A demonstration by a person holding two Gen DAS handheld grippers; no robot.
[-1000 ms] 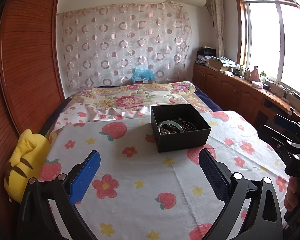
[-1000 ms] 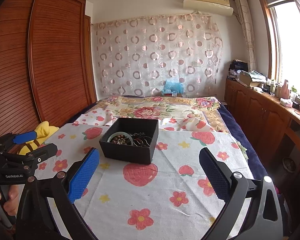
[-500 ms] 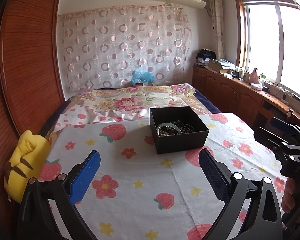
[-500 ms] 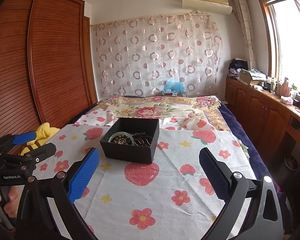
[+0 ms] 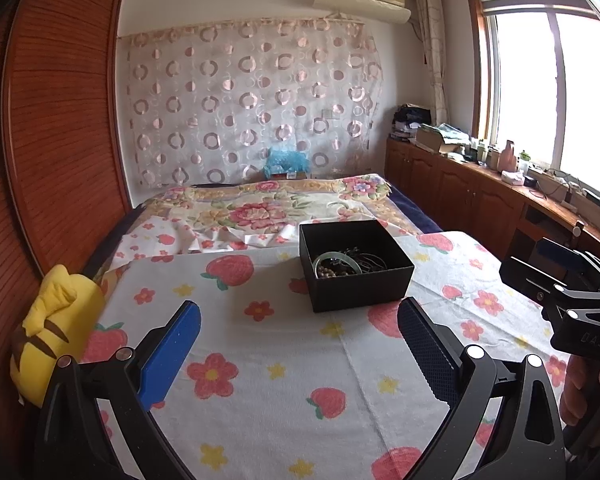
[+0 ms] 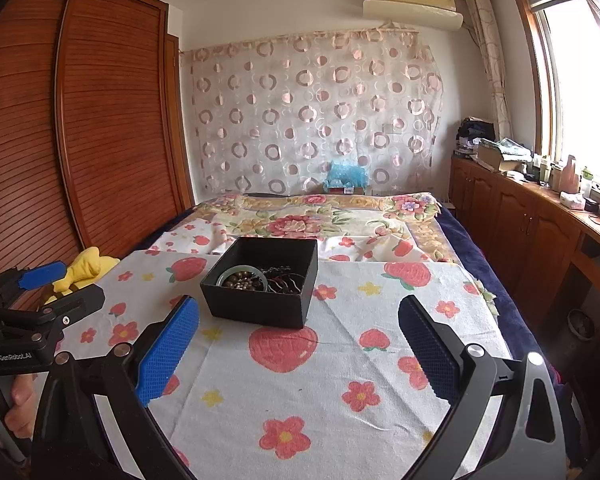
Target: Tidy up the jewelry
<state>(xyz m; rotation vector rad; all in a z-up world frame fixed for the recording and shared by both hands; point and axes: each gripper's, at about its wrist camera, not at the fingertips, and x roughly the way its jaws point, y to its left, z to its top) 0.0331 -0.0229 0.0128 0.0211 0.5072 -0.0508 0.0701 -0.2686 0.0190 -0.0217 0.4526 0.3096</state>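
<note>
A black open box [image 5: 356, 266] stands on the strawberry-and-flower cloth [image 5: 284, 364] and also shows in the right wrist view [image 6: 262, 288]. Inside lie a pale green bangle [image 6: 242, 274], a brown bead bracelet [image 6: 240, 283] and thin dark chains [image 6: 288, 278]. My left gripper [image 5: 298, 340] is open and empty, well short of the box. My right gripper [image 6: 298, 340] is open and empty, also short of the box. Each gripper shows at the edge of the other's view: the right one in the left wrist view [image 5: 556, 280], the left one in the right wrist view [image 6: 48, 288].
A yellow plush toy [image 5: 56, 320] lies at the cloth's left edge beside the wooden wardrobe [image 5: 52, 152]. A floral bedspread [image 5: 268, 208] lies behind the box. A wooden cabinet [image 5: 480, 196] with clutter runs along the right wall under the window.
Both cameras have tilted up and drawn back a little, so the box sits slightly lower and farther in view. Both grippers stay open.
</note>
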